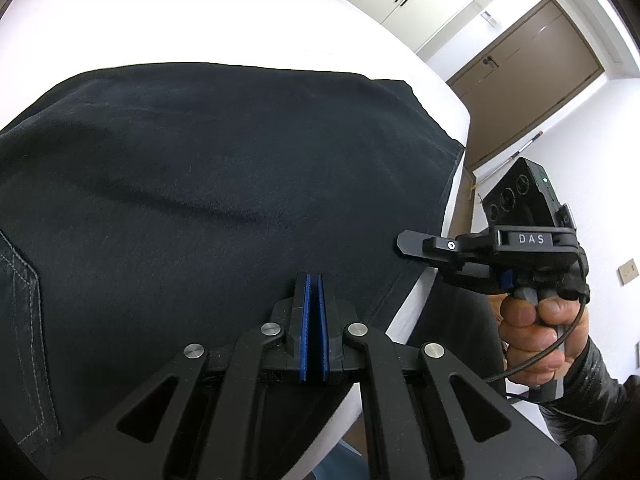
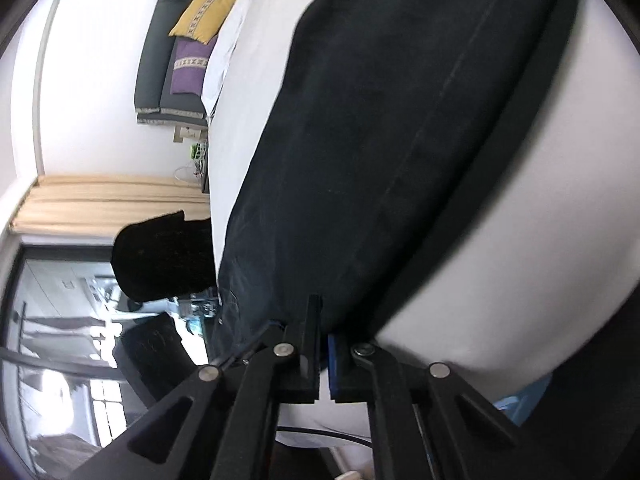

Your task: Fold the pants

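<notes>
Black pants (image 1: 208, 168) lie flat on the white bed (image 1: 200, 20), hem hanging off the edge. Right gripper (image 2: 323, 320) pinches that hem — prob to lift it over for a fold. Left gripper (image 1: 313, 280) hovers w/ fingers nearly together, holding nothing.

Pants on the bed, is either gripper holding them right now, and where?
Right gripper pinches the pants at their near edge; left gripper is shut, holding nothing.
</notes>
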Demonstrator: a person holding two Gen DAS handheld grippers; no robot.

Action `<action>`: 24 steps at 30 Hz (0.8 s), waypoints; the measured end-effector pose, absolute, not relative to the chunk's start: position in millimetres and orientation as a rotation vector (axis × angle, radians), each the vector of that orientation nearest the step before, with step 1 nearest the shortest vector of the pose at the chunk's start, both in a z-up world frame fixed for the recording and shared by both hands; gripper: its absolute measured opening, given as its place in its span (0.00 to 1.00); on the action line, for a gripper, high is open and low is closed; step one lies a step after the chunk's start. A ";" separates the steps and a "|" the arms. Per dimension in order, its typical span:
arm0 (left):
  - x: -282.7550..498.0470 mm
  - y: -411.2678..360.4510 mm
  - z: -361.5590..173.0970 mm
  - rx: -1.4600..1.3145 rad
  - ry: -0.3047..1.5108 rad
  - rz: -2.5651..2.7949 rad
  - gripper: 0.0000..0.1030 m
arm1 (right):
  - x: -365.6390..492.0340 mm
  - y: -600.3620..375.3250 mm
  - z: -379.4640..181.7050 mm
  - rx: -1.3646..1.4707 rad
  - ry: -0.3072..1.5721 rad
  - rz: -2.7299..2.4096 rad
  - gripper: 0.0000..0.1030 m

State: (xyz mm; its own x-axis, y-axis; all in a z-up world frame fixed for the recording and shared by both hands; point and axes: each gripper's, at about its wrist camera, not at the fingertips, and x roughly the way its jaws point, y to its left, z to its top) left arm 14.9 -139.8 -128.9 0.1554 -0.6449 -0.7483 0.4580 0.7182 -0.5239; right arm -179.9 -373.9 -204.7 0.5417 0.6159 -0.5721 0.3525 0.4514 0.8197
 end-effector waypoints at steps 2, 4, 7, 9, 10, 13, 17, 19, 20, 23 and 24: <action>12.7 -139.7 -127.3 -0.183 1.171 -0.801 0.03 | -184.2 -373.0 -204.3 1.139 1.036 0.204 0.03; 10.7 -140.3 -126.9 -0.180 1.172 -0.803 0.03 | -189.0 -372.2 -206.6 1.150 1.031 0.204 0.03; 10.7 -140.5 -126.7 -0.184 1.173 -0.803 0.03 | -185.8 -375.1 -212.4 1.193 1.024 0.211 0.02; 10.4 -141.5 -124.4 -0.177 1.165 -0.800 0.03 | -185.4 -382.4 -216.8 1.251 1.013 0.226 0.06; 9.6 -141.8 -123.4 -0.172 1.163 -0.798 0.03 | -183.0 -385.6 -217.8 1.258 1.005 0.223 0.06; 6.1 -139.6 -122.1 -0.164 1.162 -0.789 0.03 | -177.2 -409.2 -214.6 1.257 0.951 0.174 0.07; 3.4 -132.5 -125.4 -0.180 1.171 -0.778 0.03 | -177.5 -454.8 -217.7 1.331 0.829 0.066 0.07; 2.2 -129.0 -127.8 -0.191 1.177 -0.774 0.03 | -180.7 -471.4 -219.6 1.347 0.799 0.025 0.02; 1.5 -127.7 -128.4 -0.200 1.179 -0.773 0.03 | -183.1 -477.2 -218.8 1.338 0.792 0.006 0.01; 0.9 -125.4 -130.3 -0.212 1.181 -0.772 0.03 | -194.3 -490.6 -214.6 1.321 0.750 -0.034 0.02; 1.8 -125.9 -131.0 -0.215 1.181 -0.772 0.03 | -196.6 -493.2 -215.7 1.328 0.744 -0.032 0.02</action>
State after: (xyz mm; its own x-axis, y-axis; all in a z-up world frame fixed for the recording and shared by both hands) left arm 1.8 -125.9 -131.0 0.1624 -0.6420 -0.7493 0.4279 0.7301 -0.5328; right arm -196.6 -493.2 -215.7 0.7720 0.3846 -0.5060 0.4270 0.2757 0.8612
